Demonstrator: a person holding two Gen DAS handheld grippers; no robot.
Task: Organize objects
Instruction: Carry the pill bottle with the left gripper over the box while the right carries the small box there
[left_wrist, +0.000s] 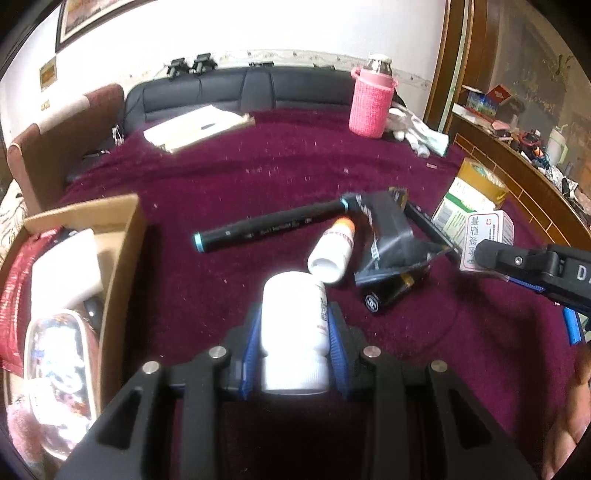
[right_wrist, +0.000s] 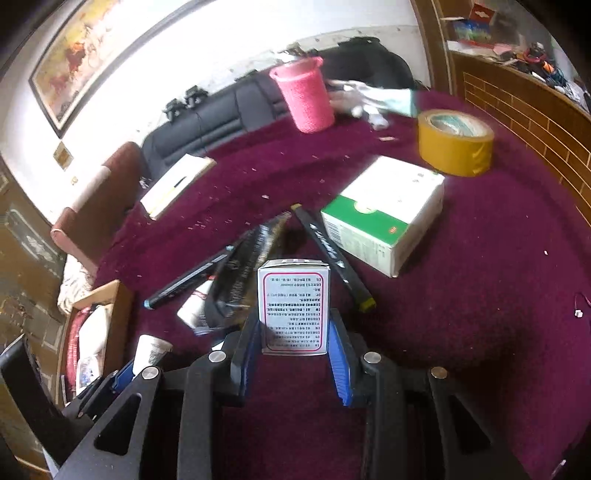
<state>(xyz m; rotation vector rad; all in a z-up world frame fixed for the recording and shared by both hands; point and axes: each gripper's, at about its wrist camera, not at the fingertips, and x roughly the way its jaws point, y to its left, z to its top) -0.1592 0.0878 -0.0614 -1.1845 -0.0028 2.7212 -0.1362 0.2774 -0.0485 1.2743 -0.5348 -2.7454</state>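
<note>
My left gripper (left_wrist: 295, 325) is shut on a white pill bottle (left_wrist: 293, 328), held above the maroon tablecloth (left_wrist: 221, 184). My right gripper (right_wrist: 293, 328) is shut on a small white medicine box (right_wrist: 293, 310) with red-bordered print; it also shows in the left wrist view (left_wrist: 487, 236). On the cloth lie a smaller white bottle (left_wrist: 332, 251), a black marker with teal ends (left_wrist: 269, 229), a black pouch (left_wrist: 391, 236), a second marker with a yellow end (right_wrist: 332, 254) and a battery (left_wrist: 388, 295). An open cardboard box (left_wrist: 122, 258) with items inside sits at the left.
A green-and-white carton (right_wrist: 388, 214) and a roll of yellow tape (right_wrist: 454, 144) lie to the right. A pink knitted bottle sleeve (left_wrist: 371, 103), white gloves (left_wrist: 417, 133) and a notebook (left_wrist: 195, 127) are at the far side. A black sofa (left_wrist: 240, 88) stands behind.
</note>
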